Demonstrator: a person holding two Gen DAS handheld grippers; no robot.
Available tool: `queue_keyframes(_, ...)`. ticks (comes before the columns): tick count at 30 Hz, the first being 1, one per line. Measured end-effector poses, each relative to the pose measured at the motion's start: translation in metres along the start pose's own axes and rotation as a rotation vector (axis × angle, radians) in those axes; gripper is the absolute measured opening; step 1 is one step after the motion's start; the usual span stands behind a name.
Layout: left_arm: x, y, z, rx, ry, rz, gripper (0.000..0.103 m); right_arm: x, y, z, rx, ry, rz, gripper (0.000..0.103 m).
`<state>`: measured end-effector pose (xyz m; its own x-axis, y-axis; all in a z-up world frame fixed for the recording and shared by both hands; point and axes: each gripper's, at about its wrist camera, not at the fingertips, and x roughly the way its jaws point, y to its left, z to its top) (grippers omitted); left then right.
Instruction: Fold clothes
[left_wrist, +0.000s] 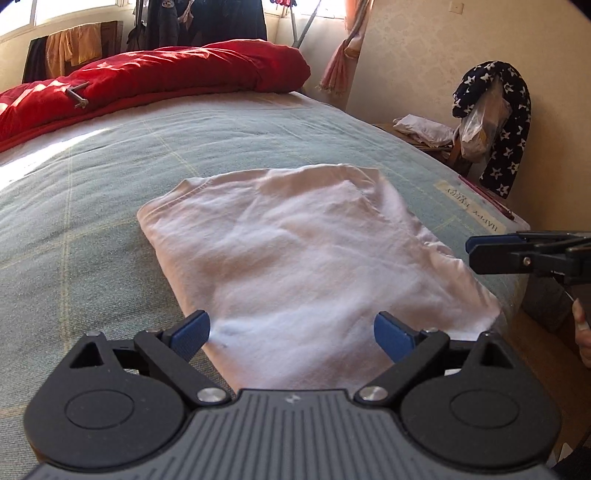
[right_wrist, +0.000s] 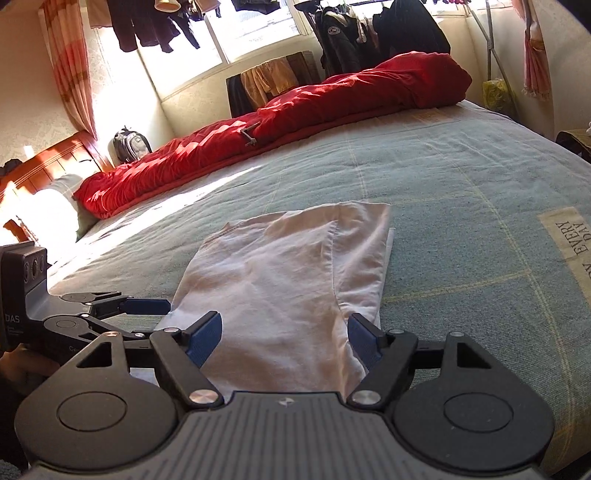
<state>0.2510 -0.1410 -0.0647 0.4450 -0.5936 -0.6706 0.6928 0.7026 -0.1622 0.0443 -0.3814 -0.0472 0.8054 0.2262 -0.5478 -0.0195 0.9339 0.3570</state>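
Now folded white tee (left_wrist: 295, 258) flat on bed (left_wrist: 92, 192), both grippers apart.

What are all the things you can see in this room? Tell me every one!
white garment: 1, white, lying partly folded on the bed, near edge
bed cover: 1, grey-green with pale lines, covering the bed
red duvet: 1, red, bunched along the far side of the bed
backpack: 1, grey, by the headboard
star scarf: 1, dark blue with white stars, draped beside the bed
hanging clothes: several, dark, at the window
curtains: pink-orange, beside the window
left gripper: 1, black with blue pads, open over the garment's near edge
right gripper: 1, black with blue pads, jaws opening, nothing pinched
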Motion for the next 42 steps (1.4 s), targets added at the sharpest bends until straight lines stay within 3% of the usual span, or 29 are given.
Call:
queue_keyframes(3, -0.004, 0.001, 0.004, -0.010, -0.011, 0.001, 0.095, 0.015, -0.004, 0.002, 0.010, 0.017, 0.011, 0.079)
queue_keyframes(7, -0.001, 0.006, 0.016, -0.024, -0.014, -0.030, 0.095, 0.029, -0.014, -0.012, 0.029, 0.057, -0.066, 0.079)
queue_keyframes(11, 0.016, 0.014, 0.049, -0.014, -0.035, -0.059, 0.095, 0.030, -0.020, -0.019, 0.026, 0.089, -0.118, 0.085)
queue_keyframes(16, 0.058, 0.027, 0.094, -0.029, -0.063, -0.097, 0.096, 0.022, -0.027, -0.021, 0.075, 0.068, -0.087, 0.085)
queue_keyframes(18, 0.079, 0.033, 0.099, -0.027, -0.043, -0.054, 0.096, 0.020, -0.027, -0.023, 0.072, 0.070, -0.094, 0.085)
queue_keyframes(21, 0.111, 0.052, 0.098, -0.108, 0.011, 0.001, 0.095, 0.018, -0.028, -0.025, 0.079, 0.073, -0.093, 0.085)
queue_keyframes(23, 0.110, 0.059, 0.096, -0.153, -0.003, 0.011, 0.095, 0.016, -0.028, -0.026, 0.085, 0.071, -0.095, 0.085)
queue_keyframes(29, 0.046, 0.036, 0.087, -0.061, -0.086, 0.020, 0.095, 0.012, -0.026, -0.025, 0.082, 0.066, -0.110, 0.085)
queue_keyframes(38, -0.032, -0.016, 0.025, -0.041, -0.060, 0.029, 0.096, 0.004, -0.002, -0.024, 0.041, 0.069, -0.143, 0.087)
queue_keyframes(42, -0.049, -0.033, 0.002, -0.082, -0.069, -0.033, 0.096, -0.005, 0.005, -0.025, 0.037, 0.063, -0.166, 0.089)
